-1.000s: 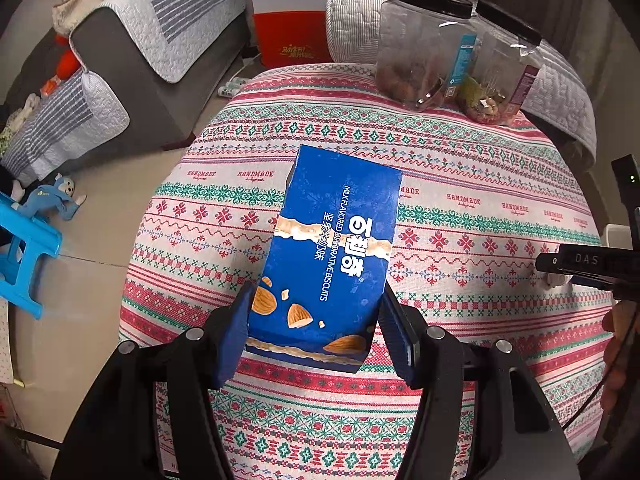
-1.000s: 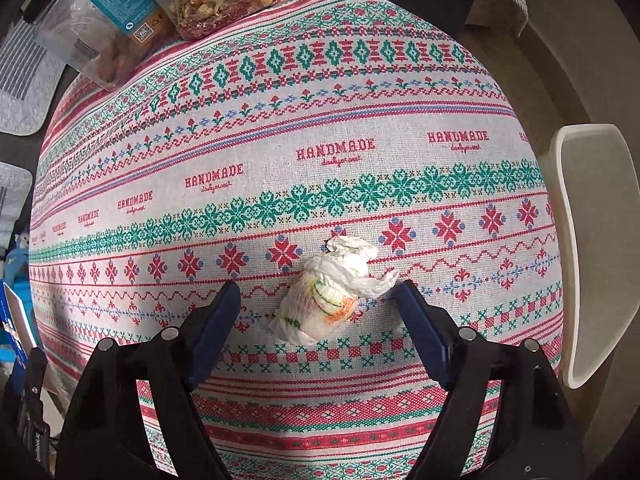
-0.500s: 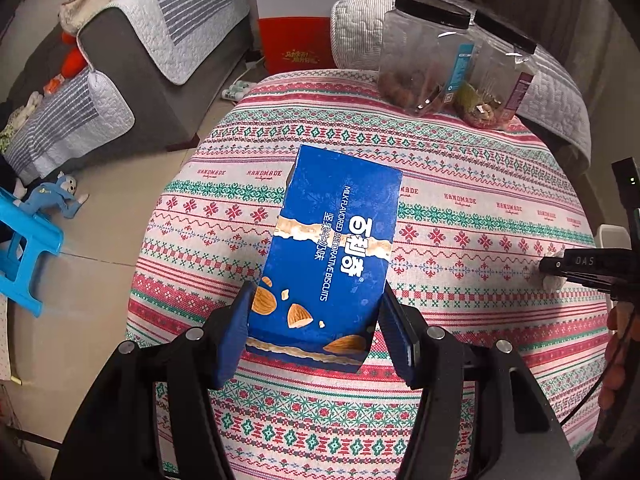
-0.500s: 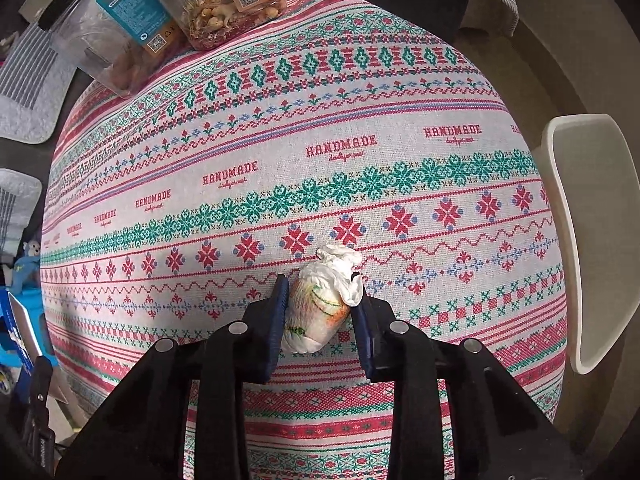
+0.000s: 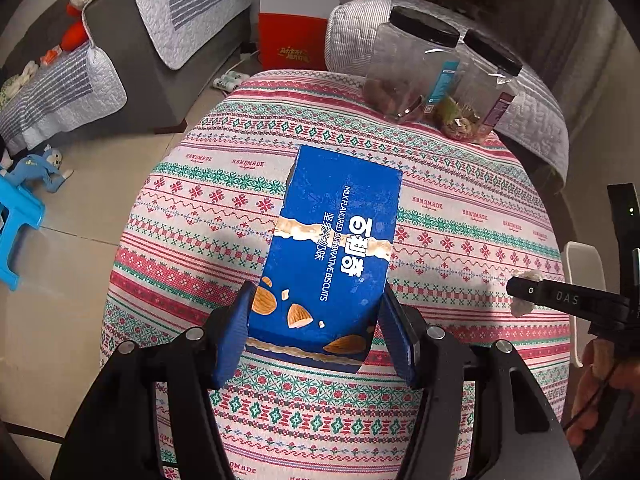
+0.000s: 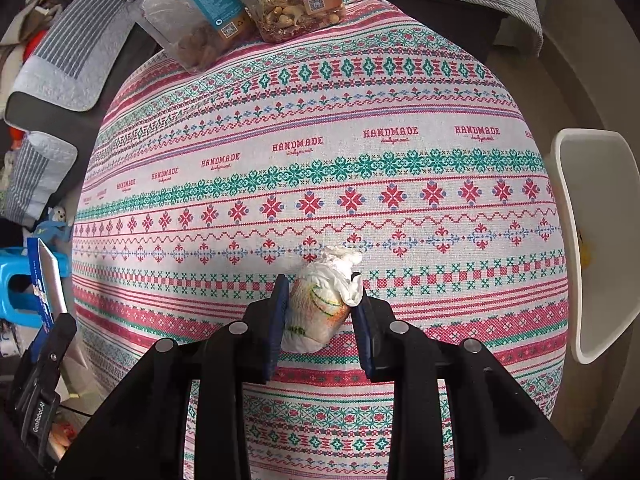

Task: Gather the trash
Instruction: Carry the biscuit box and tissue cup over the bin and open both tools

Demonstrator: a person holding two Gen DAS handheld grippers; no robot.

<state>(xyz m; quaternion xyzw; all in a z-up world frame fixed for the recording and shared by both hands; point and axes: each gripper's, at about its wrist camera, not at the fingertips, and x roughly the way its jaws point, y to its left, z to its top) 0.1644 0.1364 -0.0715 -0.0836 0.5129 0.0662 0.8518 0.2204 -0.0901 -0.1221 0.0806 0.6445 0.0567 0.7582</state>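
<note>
Round table under a patterned "HANDMADE" tablecloth [image 6: 320, 152] fills both of my views. Grey sofa with quilted covers [image 5: 132, 48] on the floor side, a red-and-white box [image 5: 296, 36] beyond the table's far edge. White bin [image 6: 588, 240] sits just beside the table's right edge in my right view, something yellow inside.

Two clear jars with black lids at the far edge: left jar [image 5: 404, 76] with brown contents, right jar [image 5: 476, 96] with mixed nuts, touching or nearly so.

My left gripper [image 5: 316, 328] is clamped on the blue biscuit box [image 5: 332, 240], pads pressing both long sides near its near end, box held above the cloth and angled away from me.

My right gripper [image 6: 318, 316] has just closed; the crumpled printed tissue wad [image 6: 320, 300] is pinched between the pads, its twisted white end sticking out forward. It is over the cloth's near half; whether it is clear of the cloth I cannot tell.

Blue plastic stool [image 5: 16, 224] and a blue stuffed toy [image 5: 36, 168] on the floor at left.
</note>
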